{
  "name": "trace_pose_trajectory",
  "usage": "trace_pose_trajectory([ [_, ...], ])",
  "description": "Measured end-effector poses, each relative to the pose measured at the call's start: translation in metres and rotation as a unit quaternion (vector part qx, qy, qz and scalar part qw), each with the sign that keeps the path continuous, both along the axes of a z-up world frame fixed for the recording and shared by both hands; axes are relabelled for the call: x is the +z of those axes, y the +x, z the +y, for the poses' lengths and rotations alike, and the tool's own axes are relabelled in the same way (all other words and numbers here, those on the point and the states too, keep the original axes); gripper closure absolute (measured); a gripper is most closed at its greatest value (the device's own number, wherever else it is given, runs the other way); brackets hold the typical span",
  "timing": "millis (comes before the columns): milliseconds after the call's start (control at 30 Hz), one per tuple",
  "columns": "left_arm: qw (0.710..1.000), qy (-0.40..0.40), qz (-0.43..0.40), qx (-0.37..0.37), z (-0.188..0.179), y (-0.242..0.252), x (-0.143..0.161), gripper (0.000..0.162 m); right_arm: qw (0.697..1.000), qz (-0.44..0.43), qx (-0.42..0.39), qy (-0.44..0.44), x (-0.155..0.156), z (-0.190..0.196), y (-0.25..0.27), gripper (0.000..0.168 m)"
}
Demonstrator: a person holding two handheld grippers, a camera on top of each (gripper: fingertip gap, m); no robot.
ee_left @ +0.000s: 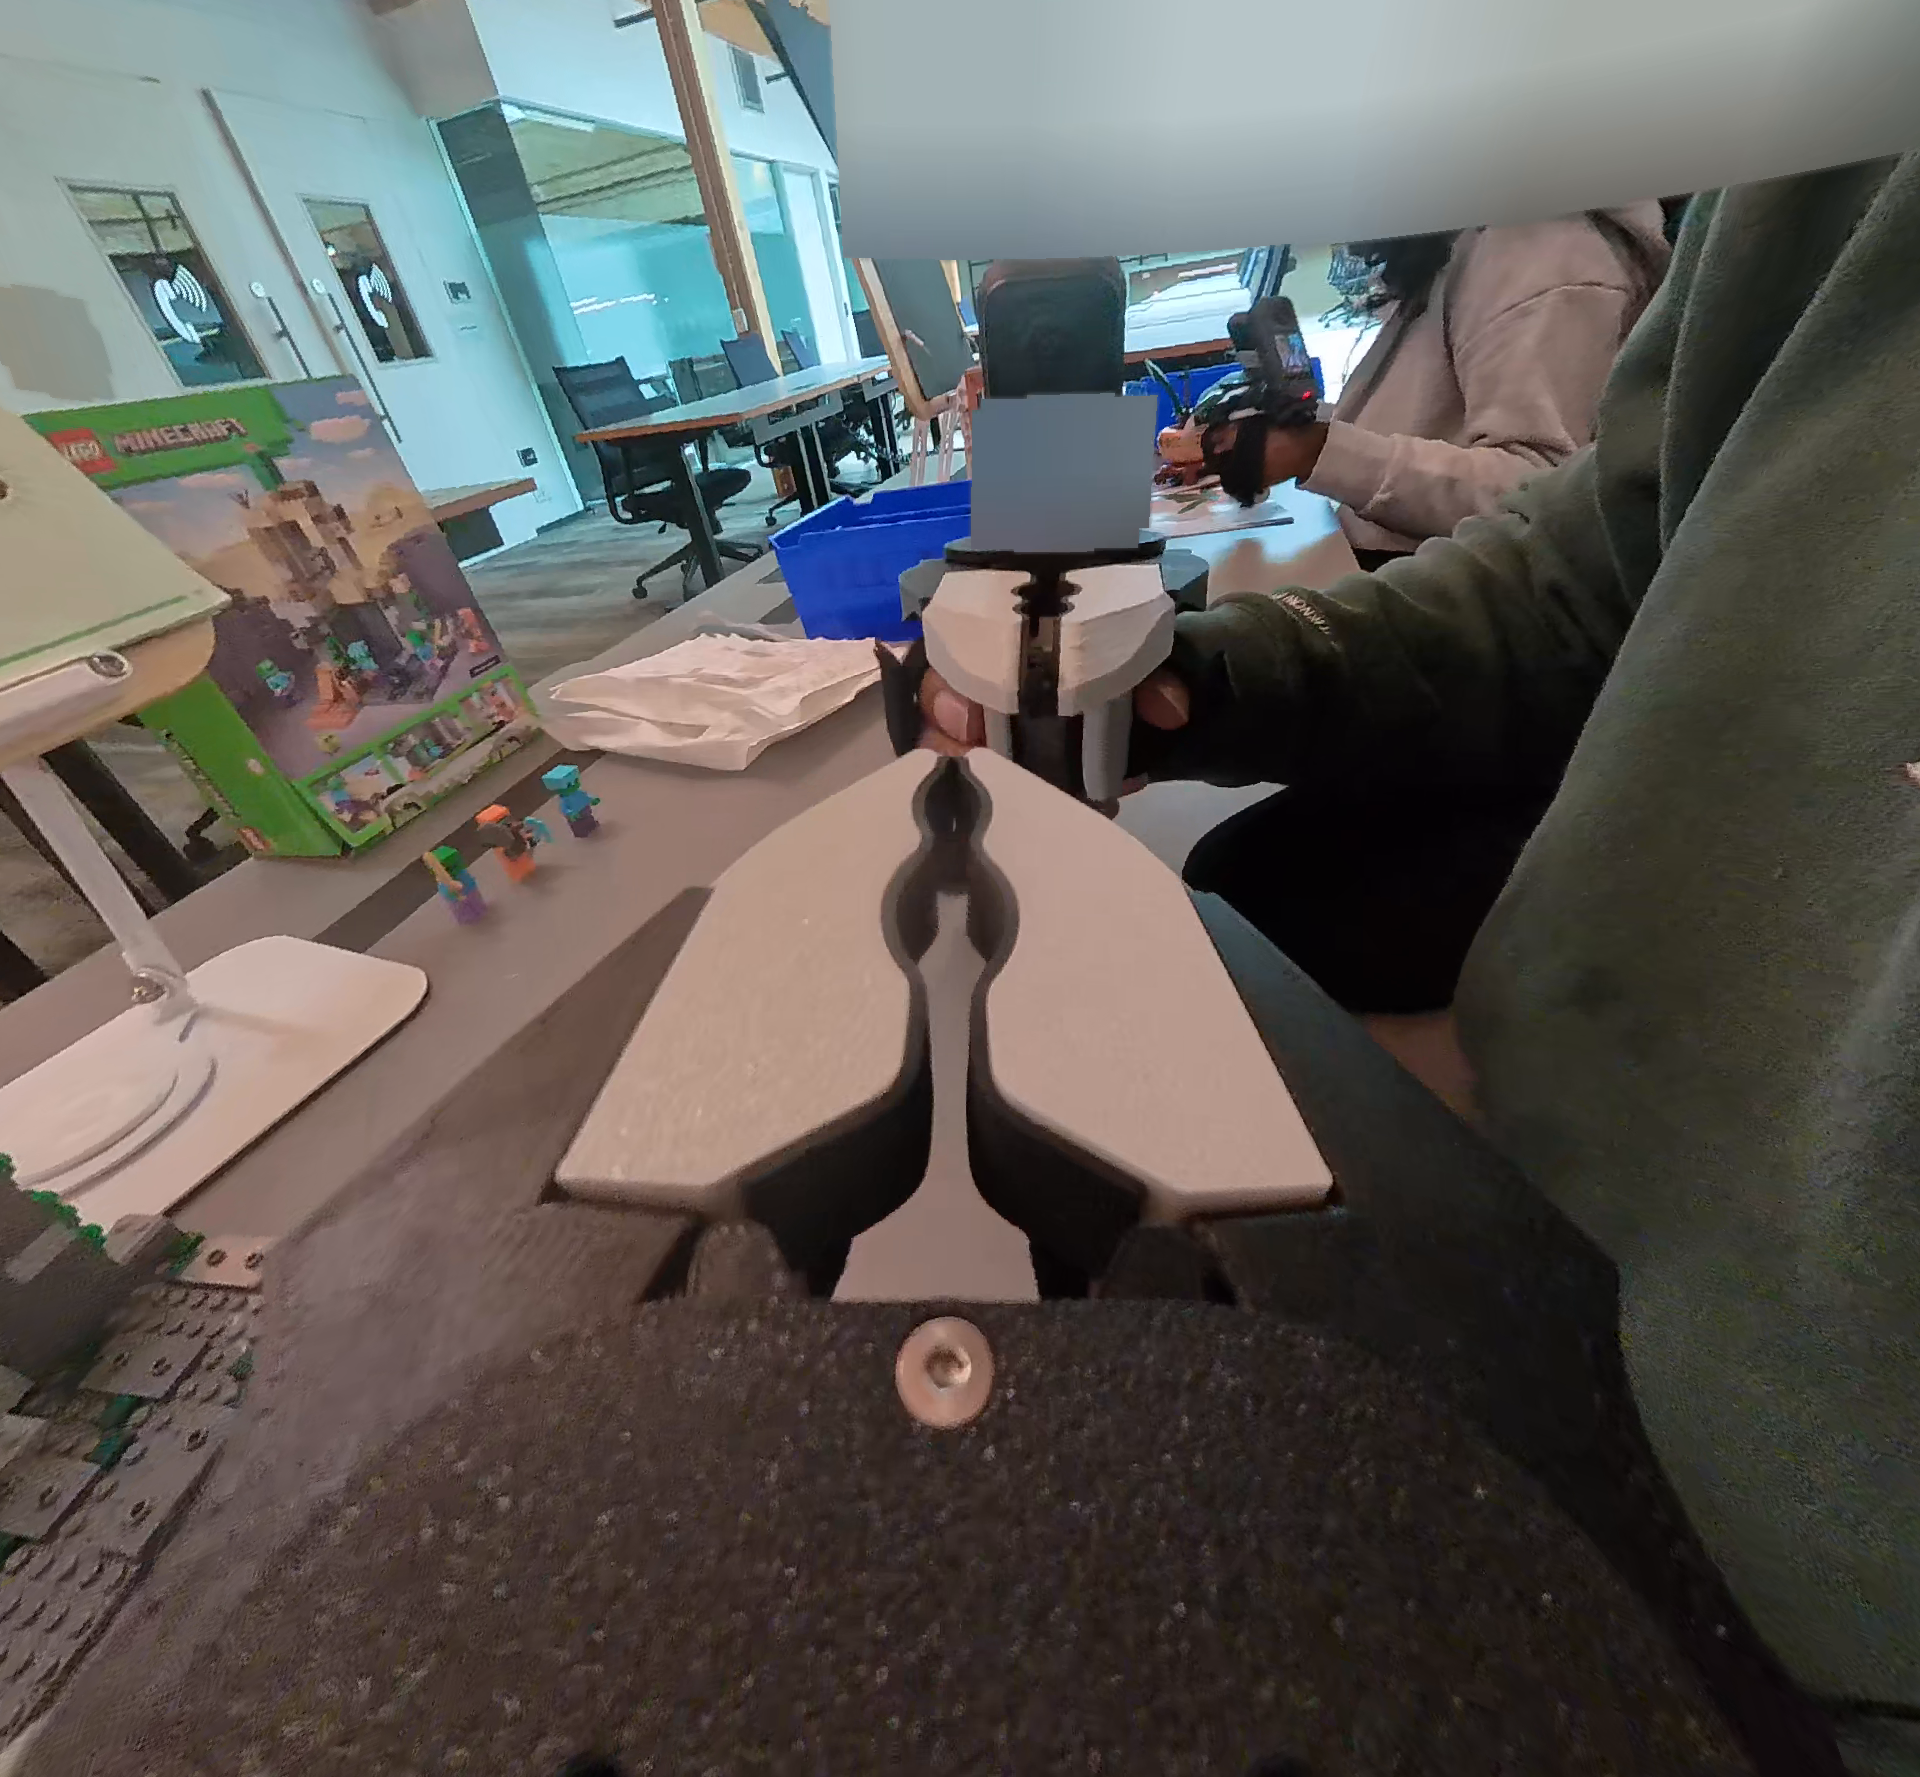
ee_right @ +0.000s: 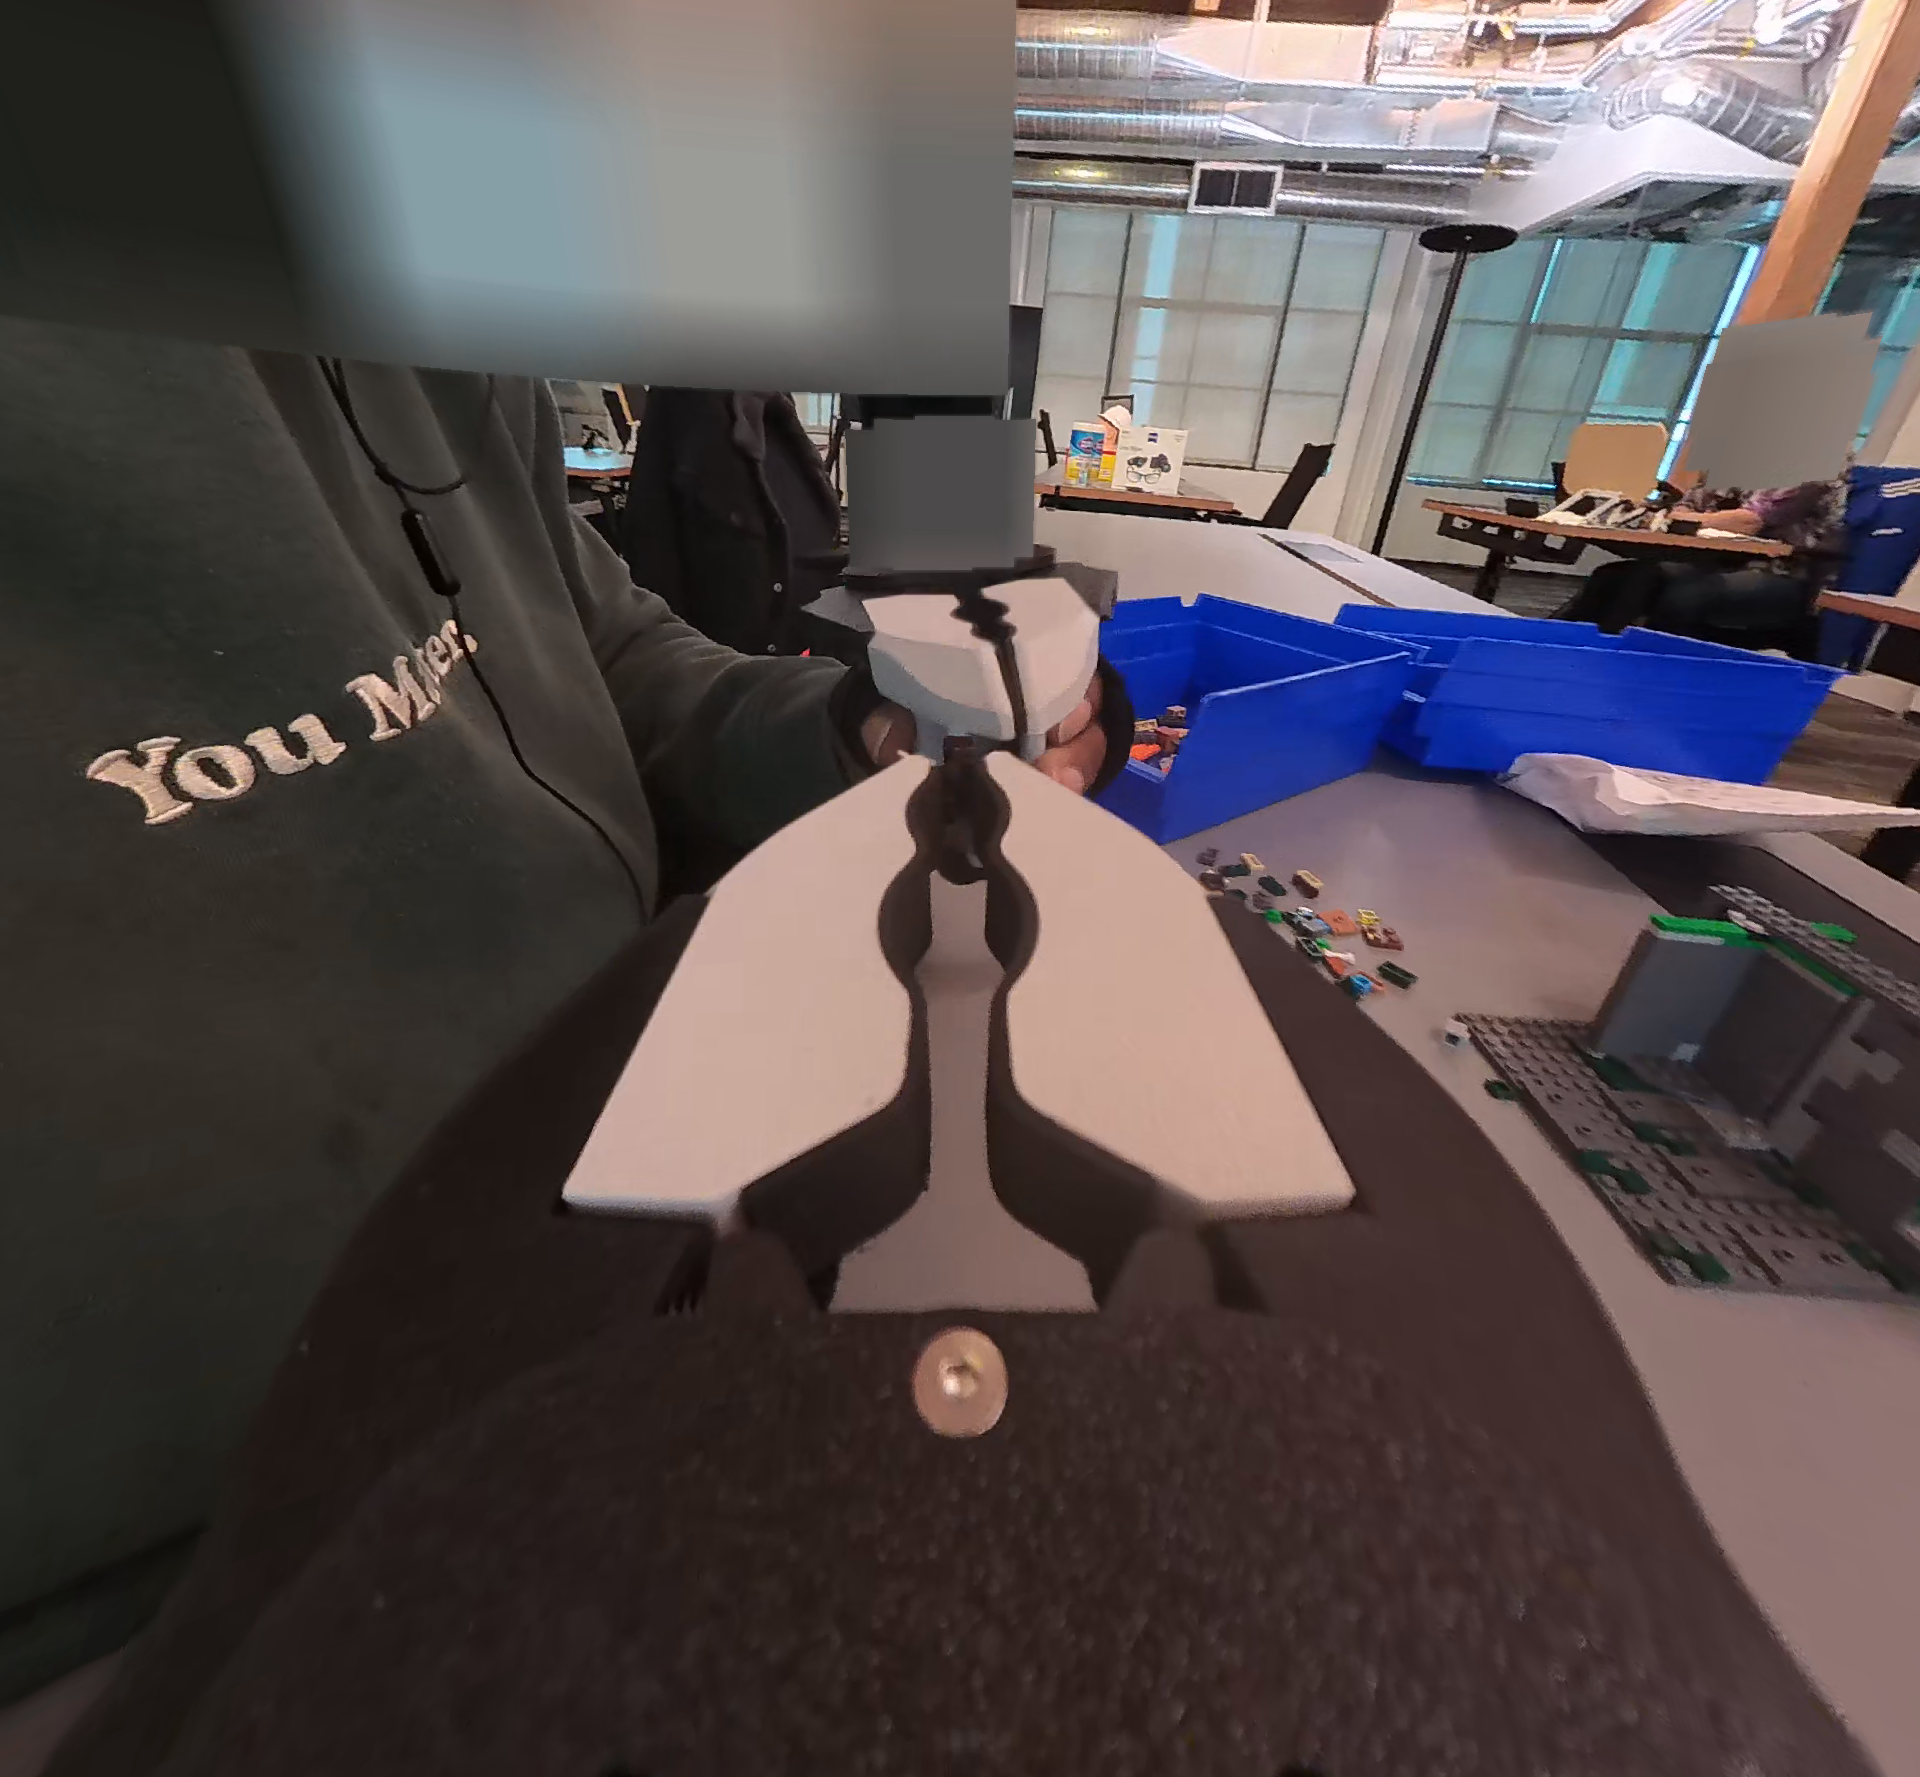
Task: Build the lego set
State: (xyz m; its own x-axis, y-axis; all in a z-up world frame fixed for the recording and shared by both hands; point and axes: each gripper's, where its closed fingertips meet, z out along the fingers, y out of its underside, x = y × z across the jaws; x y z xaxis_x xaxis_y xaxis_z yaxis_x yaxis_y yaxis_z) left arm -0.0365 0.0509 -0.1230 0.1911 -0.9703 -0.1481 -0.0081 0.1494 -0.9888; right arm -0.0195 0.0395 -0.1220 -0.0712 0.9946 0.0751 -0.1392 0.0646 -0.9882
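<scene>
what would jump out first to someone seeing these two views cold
The two grippers facing each other tip to tip in mid-air: the left gripper fills its own view, with the right gripper just beyond, both shut. Next, the green lego box standing at the left with three minifigures in front of it. In the right wrist view, the blue bins stand behind loose pieces, with the grey partly built model at the right.

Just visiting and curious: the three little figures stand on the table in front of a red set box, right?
Not quite: the set box is green, not red. The left wrist view shows the three figures standing on the table in front of it.
</scene>
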Motion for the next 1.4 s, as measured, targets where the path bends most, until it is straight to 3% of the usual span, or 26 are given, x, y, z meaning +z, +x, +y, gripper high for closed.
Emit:
trace_pose_trajectory([
  [300, 0.999, -0.025, 0.035, 0.017, 0.009, 0.008, -0.021, 0.162, 0.999, 0.002, -0.039, -0.007, -0.002, 0.015, 0.023, 0.164],
  [733, 0.997, -0.037, 0.066, 0.016, 0.008, 0.025, -0.036, 0.150, 0.994, 0.082, 0.030, -0.060, 0.019, 0.000, 0.041, 0.164],
  [900, 0.996, -0.054, 0.072, 0.025, 0.014, 0.027, -0.044, 0.148, 0.995, 0.070, 0.021, -0.064, 0.014, 0.005, 0.048, 0.164],
  [1067, 0.990, -0.081, 0.101, 0.050, 0.026, 0.026, -0.063, 0.147, 0.993, -0.067, -0.087, -0.036, -0.028, 0.043, 0.067, 0.164],
  [1200, 0.984, -0.102, 0.136, 0.055, 0.032, 0.031, -0.084, 0.144, 0.951, -0.248, -0.186, -0.004, -0.093, 0.085, 0.093, 0.164],
  [1400, 0.970, -0.112, 0.209, 0.058, 0.048, 0.048, -0.115, 0.139, 0.920, -0.344, -0.185, 0.012, -0.134, 0.101, 0.095, 0.164],
])
